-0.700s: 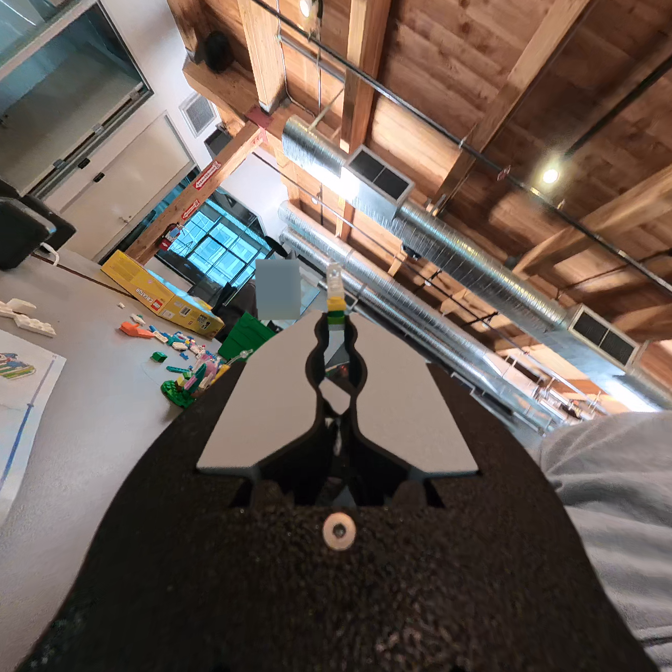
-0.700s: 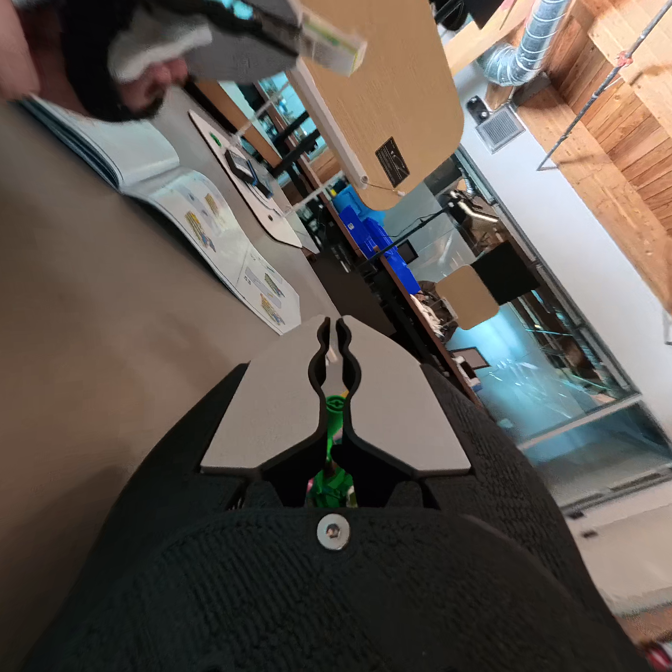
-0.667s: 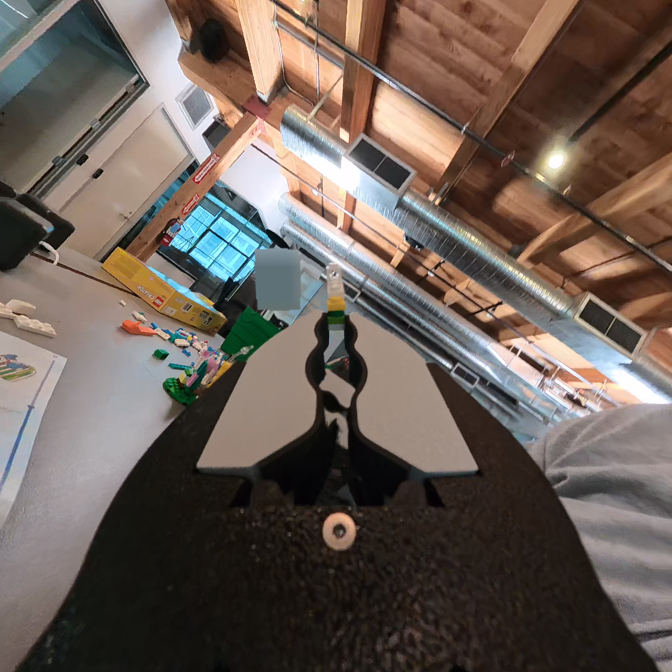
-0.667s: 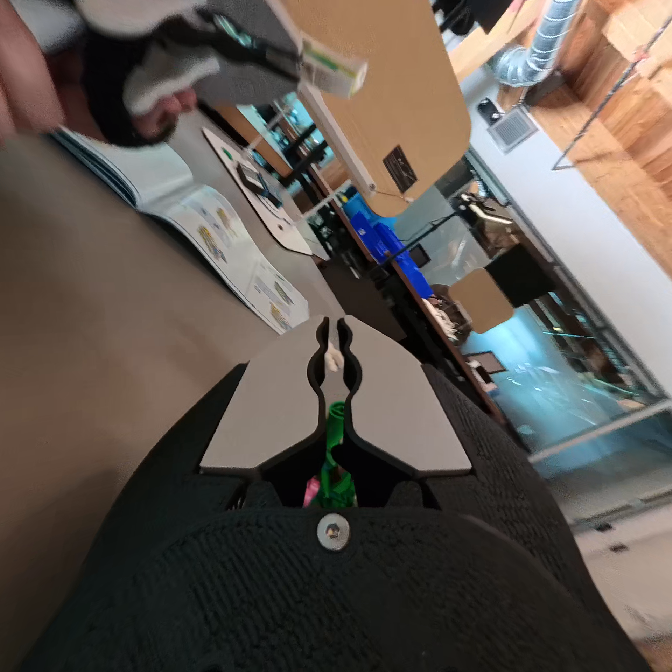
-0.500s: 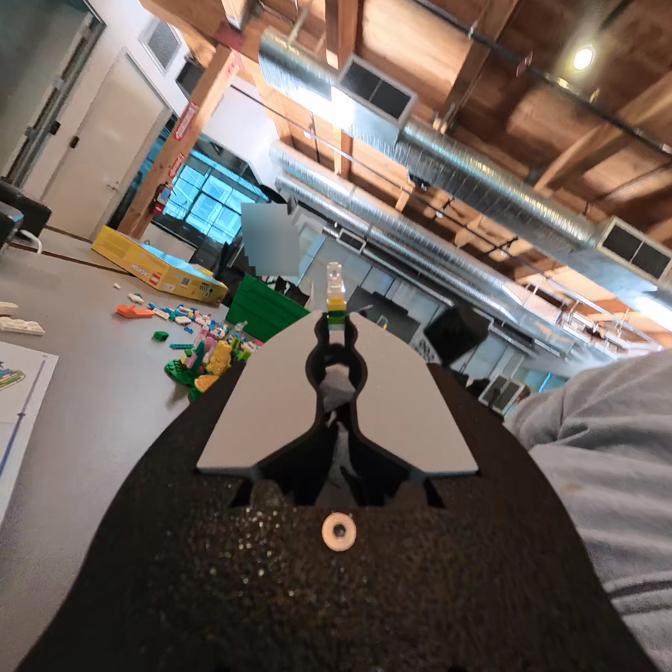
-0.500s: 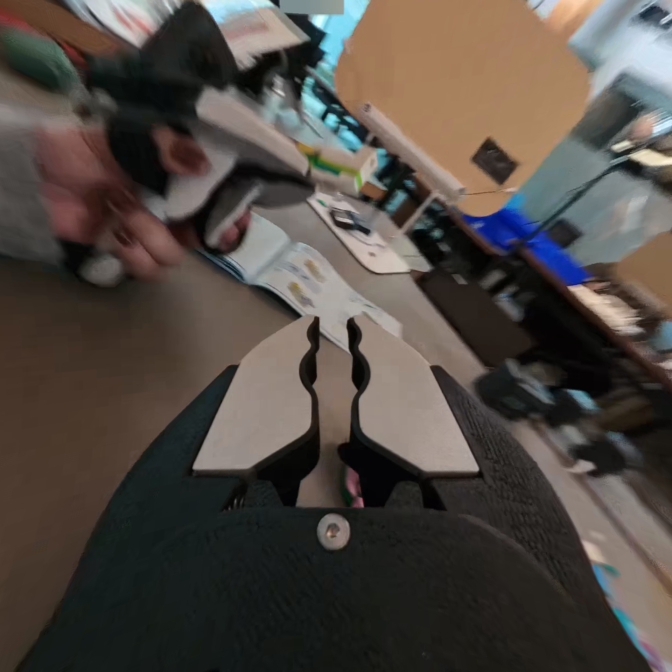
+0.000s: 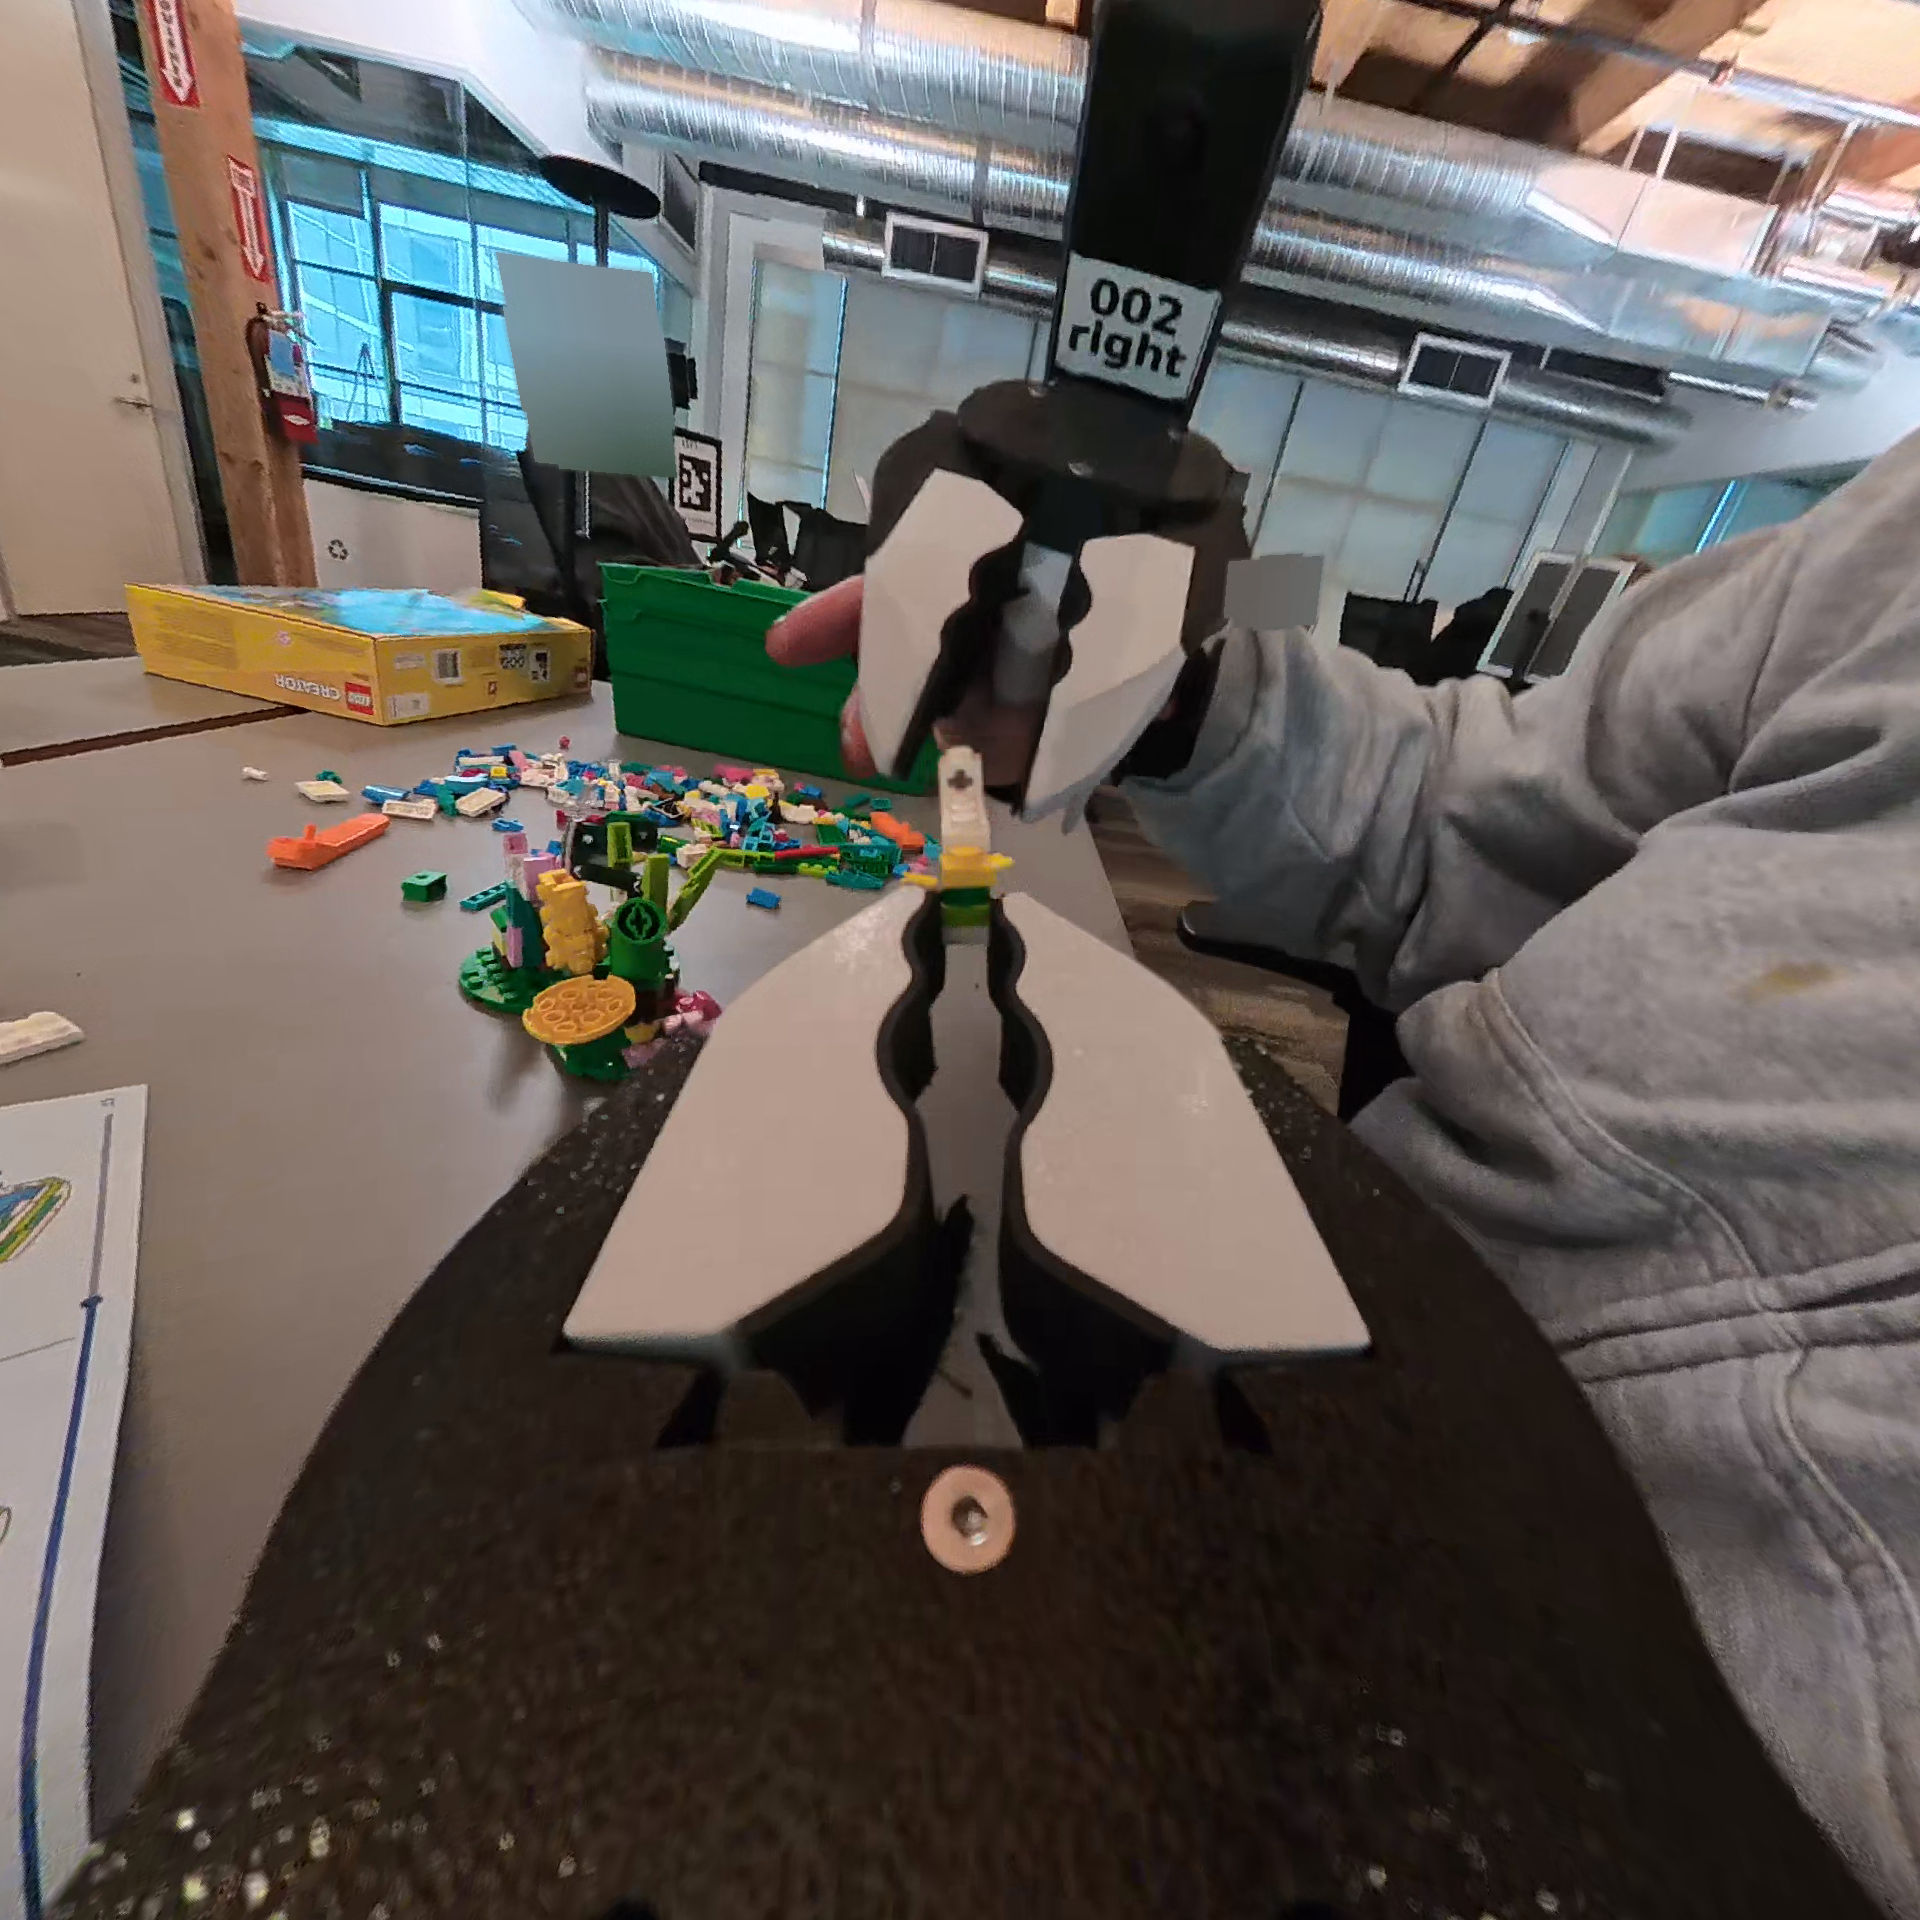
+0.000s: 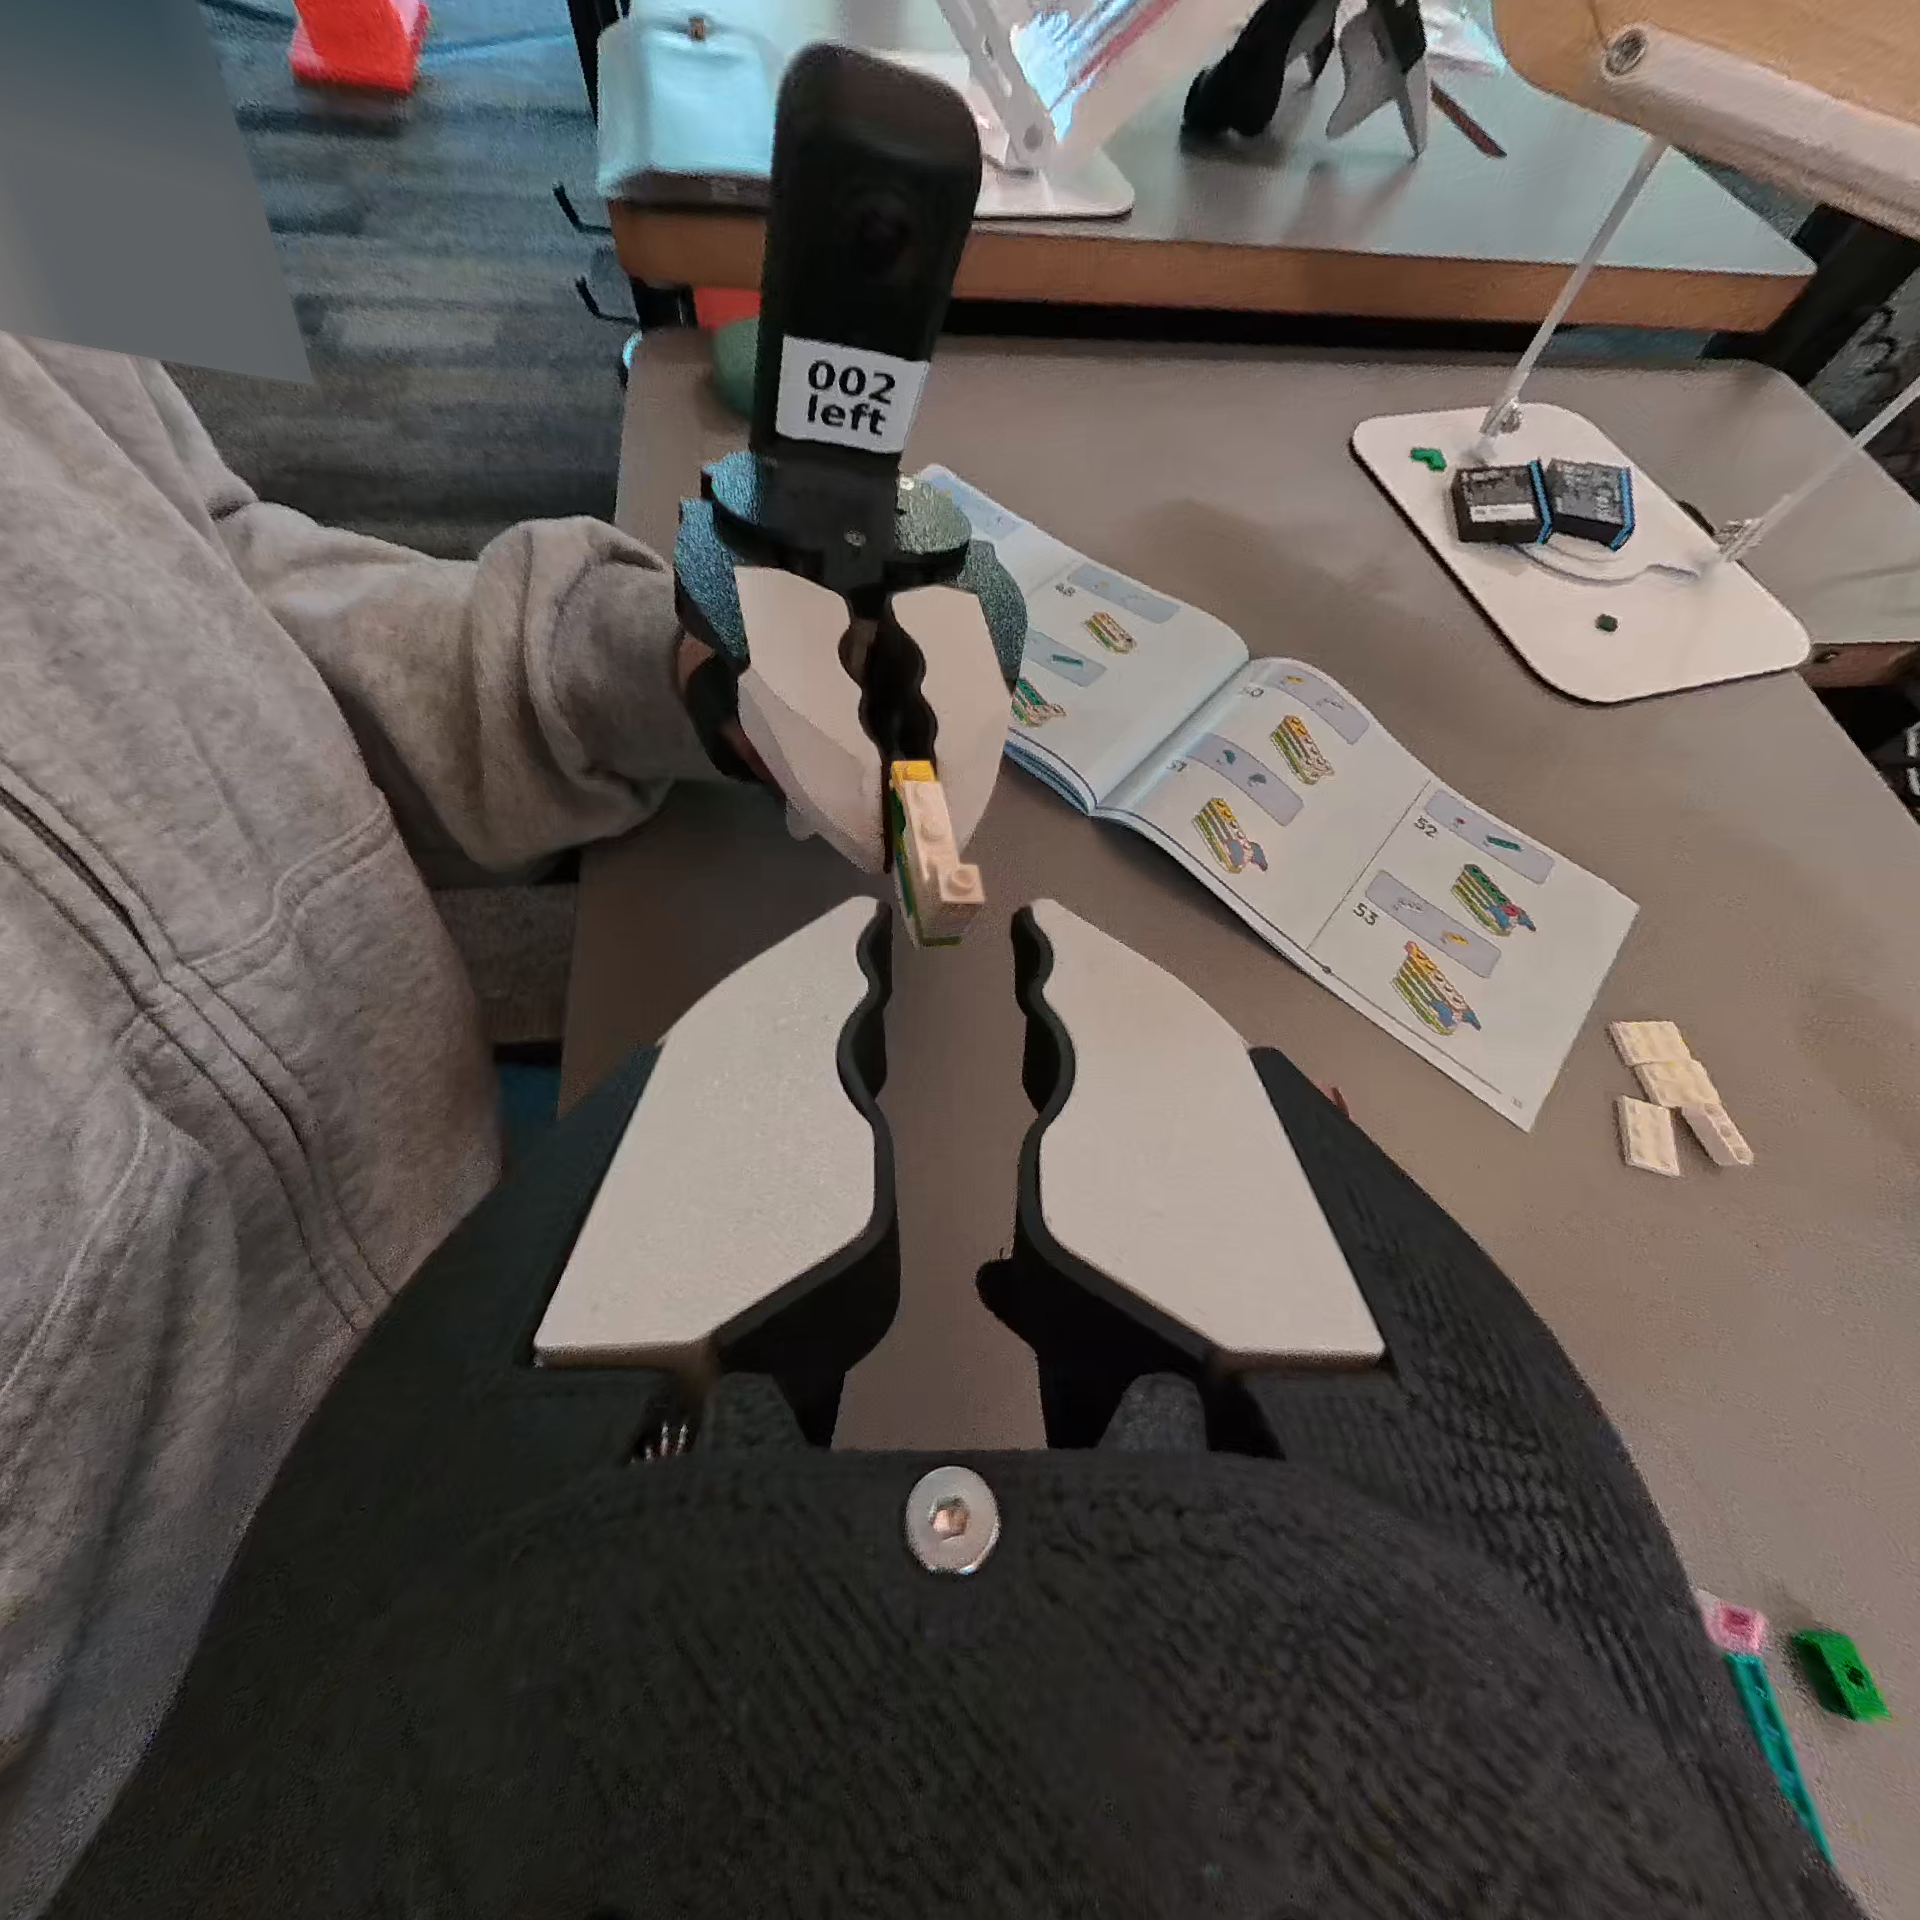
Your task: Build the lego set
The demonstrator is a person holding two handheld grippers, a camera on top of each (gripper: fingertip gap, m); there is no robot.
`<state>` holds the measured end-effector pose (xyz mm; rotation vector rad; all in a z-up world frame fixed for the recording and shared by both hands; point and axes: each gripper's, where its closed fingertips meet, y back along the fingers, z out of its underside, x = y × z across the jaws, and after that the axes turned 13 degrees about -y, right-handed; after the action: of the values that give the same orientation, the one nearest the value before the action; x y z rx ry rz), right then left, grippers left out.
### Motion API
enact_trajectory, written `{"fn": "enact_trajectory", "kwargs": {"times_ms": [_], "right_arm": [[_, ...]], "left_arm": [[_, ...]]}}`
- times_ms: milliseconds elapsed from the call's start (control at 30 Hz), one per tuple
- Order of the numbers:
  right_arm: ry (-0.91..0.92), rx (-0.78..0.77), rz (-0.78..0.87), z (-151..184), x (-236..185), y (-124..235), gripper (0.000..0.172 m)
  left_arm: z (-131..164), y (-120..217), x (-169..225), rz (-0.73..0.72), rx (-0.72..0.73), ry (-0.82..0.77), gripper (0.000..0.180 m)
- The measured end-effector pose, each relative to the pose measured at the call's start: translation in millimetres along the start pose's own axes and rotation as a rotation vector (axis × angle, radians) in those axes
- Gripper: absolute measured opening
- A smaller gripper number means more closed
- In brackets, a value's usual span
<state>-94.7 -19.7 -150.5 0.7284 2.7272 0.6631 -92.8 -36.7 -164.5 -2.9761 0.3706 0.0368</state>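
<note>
My left gripper [image 7: 961,920] is shut on the green foot of a small brick stack [image 7: 961,831], green and yellow below with a white piece on top. In the right wrist view the left gripper [image 8: 902,774] holds the same stack [image 8: 928,868] out over the grey table [image 8: 1351,364]. My right gripper [image 8: 951,920] is open, and the stack's free end hangs just ahead of its fingertips without touching either pad. In the left wrist view the right gripper [image 7: 987,764] points down at the stack's white top.
A brick flower model [image 7: 582,966] and several loose bricks [image 7: 675,800] lie on the table [image 7: 260,987], with a yellow box [image 7: 353,649] and a green bin [image 7: 727,675] behind. An open booklet [image 8: 1299,790], white plates [image 8: 1673,1101] and a white stand base [image 8: 1579,561] lie to the right.
Both grippers have swung down from pointing at the ceiling and room to facing each other over the table. My right jaws have opened from nearly shut. The left keeps its stack.
</note>
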Motion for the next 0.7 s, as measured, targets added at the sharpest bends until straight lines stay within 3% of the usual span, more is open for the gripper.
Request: {"fn": "enact_trajectory", "kwargs": {"times_ms": [200,500,533,633,700], "right_arm": [[-0.012,-0.054,-0.064,4,-11,-3,0.009],[-0.046,-0.008,-0.078,-4,-13,0,0.007],[-0.063,0.015,-0.075,-7,-12,1,0.007],[-0.122,0.082,-0.117,-17,-15,3,0.006],[-0.141,0.105,-0.137,-19,-18,1,0.006]], "left_arm": [[0,-3,8,0.042,-0.009,-0.029,0.008],[-3,-4,6,0.022,0.018,-0.009,0.008],[-5,-4,1,-0.006,0.037,0.012,0.01],[-2,-6,-3,-0.03,0.025,0.045,0.039],[-6,-9,2,0.006,0.057,0.069,0.041]]}}
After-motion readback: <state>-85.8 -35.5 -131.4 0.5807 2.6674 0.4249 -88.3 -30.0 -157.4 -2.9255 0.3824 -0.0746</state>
